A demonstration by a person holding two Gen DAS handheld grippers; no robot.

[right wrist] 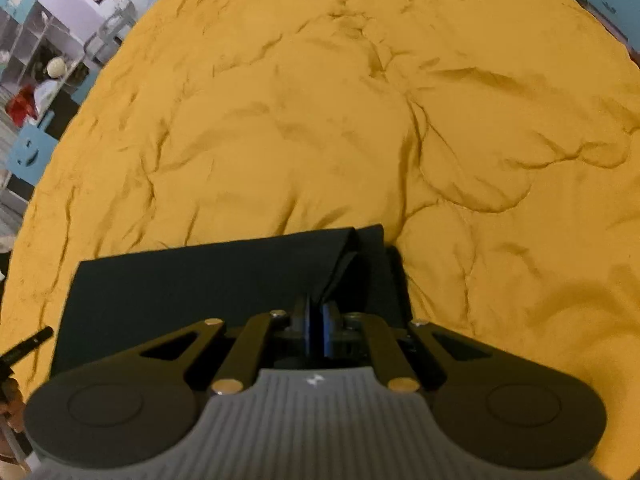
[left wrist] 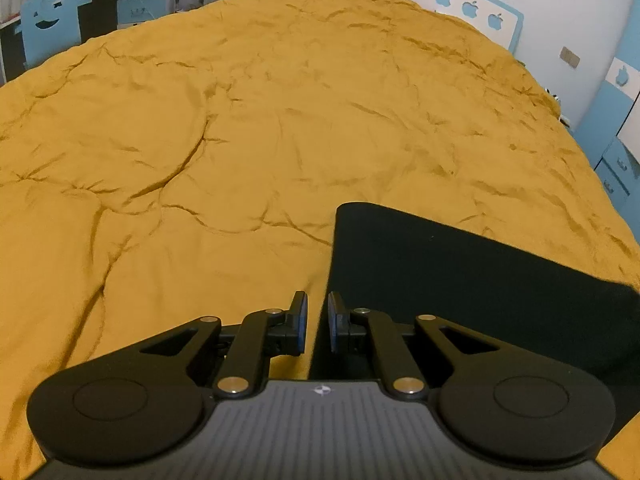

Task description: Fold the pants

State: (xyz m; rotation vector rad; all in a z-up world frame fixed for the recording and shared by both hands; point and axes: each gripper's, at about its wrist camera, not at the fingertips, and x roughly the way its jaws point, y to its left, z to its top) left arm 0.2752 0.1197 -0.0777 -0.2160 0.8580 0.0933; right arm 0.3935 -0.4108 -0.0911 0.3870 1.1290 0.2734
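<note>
The black pants (left wrist: 460, 288) lie folded into a flat rectangle on the yellow bedcover (left wrist: 240, 140). My left gripper (left wrist: 318, 320) hovers at their left edge with its jaws a narrow gap apart. That edge runs through the gap, bedcover shows beside it, and neither pad visibly presses the cloth. In the right wrist view the pants (right wrist: 200, 288) stretch off to the left. My right gripper (right wrist: 318, 320) is shut on a raised fold of them at their right end, where the layers lift into a small peak. A dark tip of the left gripper (right wrist: 28, 342) shows at the far left.
The rumpled yellow bedcover (right wrist: 320, 120) fills both views beyond the pants. A blue-and-white headboard (left wrist: 472, 8) stands at the far end, blue drawers (left wrist: 616, 168) on the right. A blue chair (left wrist: 48, 20) and cluttered shelves (right wrist: 36, 60) stand past the bed's left side.
</note>
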